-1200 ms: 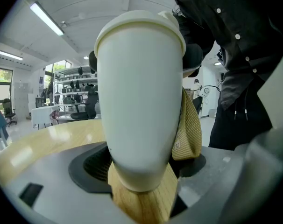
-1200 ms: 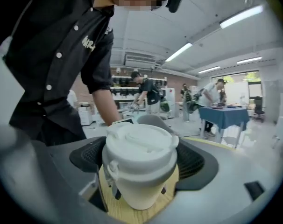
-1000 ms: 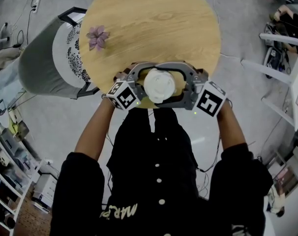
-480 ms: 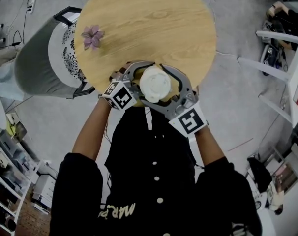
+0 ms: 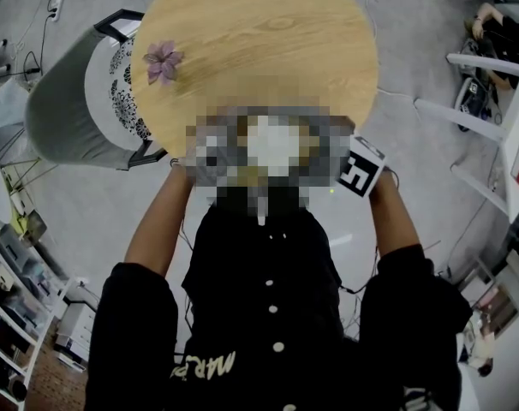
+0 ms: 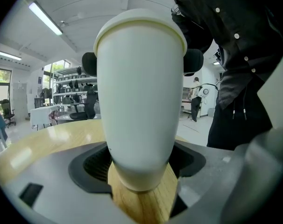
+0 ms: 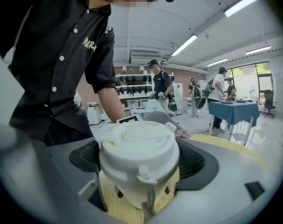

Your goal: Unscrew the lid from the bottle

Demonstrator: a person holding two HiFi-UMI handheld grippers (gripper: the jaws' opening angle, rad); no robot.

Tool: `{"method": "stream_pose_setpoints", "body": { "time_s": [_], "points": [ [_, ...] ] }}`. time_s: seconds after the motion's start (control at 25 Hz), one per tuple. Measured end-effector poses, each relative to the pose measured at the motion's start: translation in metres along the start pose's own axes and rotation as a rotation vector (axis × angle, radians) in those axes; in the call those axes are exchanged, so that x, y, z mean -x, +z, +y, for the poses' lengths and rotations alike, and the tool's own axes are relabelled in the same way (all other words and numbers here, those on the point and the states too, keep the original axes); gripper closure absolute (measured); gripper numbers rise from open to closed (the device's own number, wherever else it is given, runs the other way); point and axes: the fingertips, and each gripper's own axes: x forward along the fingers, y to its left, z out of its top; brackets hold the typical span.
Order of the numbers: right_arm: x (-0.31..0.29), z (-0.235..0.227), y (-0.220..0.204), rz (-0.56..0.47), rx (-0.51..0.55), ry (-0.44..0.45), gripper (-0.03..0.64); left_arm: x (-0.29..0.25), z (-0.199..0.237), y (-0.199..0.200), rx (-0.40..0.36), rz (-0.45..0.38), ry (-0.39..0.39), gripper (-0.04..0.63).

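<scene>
Right now the round wooden table (image 5: 268, 24) is filling the space in front of the person, and all the work is going on at its near edge, close to the person's body. The white bottle (image 6: 139, 97) is standing upright there, wide shoulder up and narrow base just over the wood. I am not managing to tell whether the base is resting on the table or hanging slightly clear of it. The lid (image 7: 137, 143) is sitting square on the bottle's mouth, so I am judging that the unscrewing itself is the step in hand and that little of it is done. The next move is calling for the lid to be turned against a body that is not turning with it. It is probably also calling for a release and a fresh bite once the wrist is running out of twist.

The left tongs (image 6: 139, 167) are sitting low and clamping the bottle's lower body. Their jaws are spread wide because the body is broad, with the dark ribbed pads (image 6: 89, 164) pressing on either side. The right tongs (image 7: 139, 164) are facing them from the opposite side and higher up. Their jaws are also standing wide, gripping the lid so that its rim is meeting both pads. Neither pair is holding anything else.
</scene>
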Motion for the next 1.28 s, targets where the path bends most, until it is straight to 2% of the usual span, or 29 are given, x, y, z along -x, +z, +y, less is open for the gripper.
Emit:
{"method": "stream_pose_setpoints", "body": {
  "time_s": [0.24, 0.64, 0.8, 0.92, 1.12, 1.28],
  "points": [
    [0.0, -0.001, 0.0, -0.015, -0.001, -0.041, 0.146, 0.0, 0.0, -0.001, -0.002, 0.002, 0.0, 0.239],
    [0.002, -0.003, 0.002, -0.036, -0.009, -0.057, 0.146, 0.0, 0.0, -0.001, -0.004, 0.001, -0.007, 0.239],
    [0.002, -0.004, -0.001, -0.012, -0.031, -0.07, 0.141, -0.001, 0.0, 0.0, 0.003, -0.006, -0.003, 0.239],
    [0.009, -0.005, -0.004, 0.015, -0.062, -0.165, 0.112, -0.001, -0.001, -0.001, 0.003, -0.002, 0.001, 0.239],
    [0.013, -0.005, 0.002, -0.011, -0.109, -0.411, 0.092, 0.002, 0.001, -0.002, 0.001, -0.001, 0.01, 0.239],
    [0.007, -0.01, -0.001, -0.014, -0.142, -0.561, 0.092, -0.001, 0.001, 0.0, 0.006, -0.006, 0.013, 0.239]
  ]
}}
